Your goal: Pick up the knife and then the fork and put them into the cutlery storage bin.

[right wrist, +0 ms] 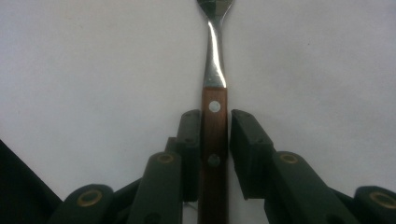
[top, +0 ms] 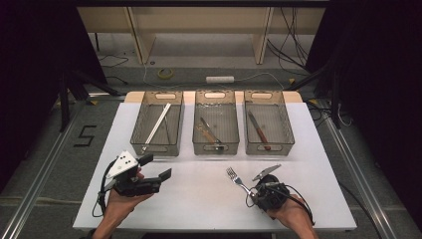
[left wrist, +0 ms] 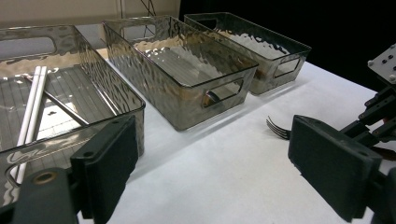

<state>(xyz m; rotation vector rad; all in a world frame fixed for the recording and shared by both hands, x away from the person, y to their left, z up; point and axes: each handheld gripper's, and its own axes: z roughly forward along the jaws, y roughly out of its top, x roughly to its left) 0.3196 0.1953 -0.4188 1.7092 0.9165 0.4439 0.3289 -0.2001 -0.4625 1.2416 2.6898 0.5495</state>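
A fork (top: pixel 238 180) with a wooden handle lies near the front right of the white table (top: pixel 199 191), tines pointing away to the left. My right gripper (top: pixel 253 192) is shut on the fork's handle. In the right gripper view the brown handle (right wrist: pixel 214 140) runs between the two black pads (right wrist: pixel 189 135), with the steel neck beyond them. At the front left my left gripper (top: pixel 158 167) is open with nothing between its jaws. In the left gripper view my left gripper (left wrist: pixel 219 172) faces the bins, and the fork's tines (left wrist: pixel 278 128) show at the right.
Three clear bins stand in a row at the back of the table. The left bin (top: pixel 139 124) holds white sticks (top: pixel 157 127), the middle bin (top: pixel 234 124) a wooden-handled utensil (top: pixel 209 133), the right bin (top: pixel 283 124) a knife (top: pixel 259 132). Black drapes and cables lie beyond.
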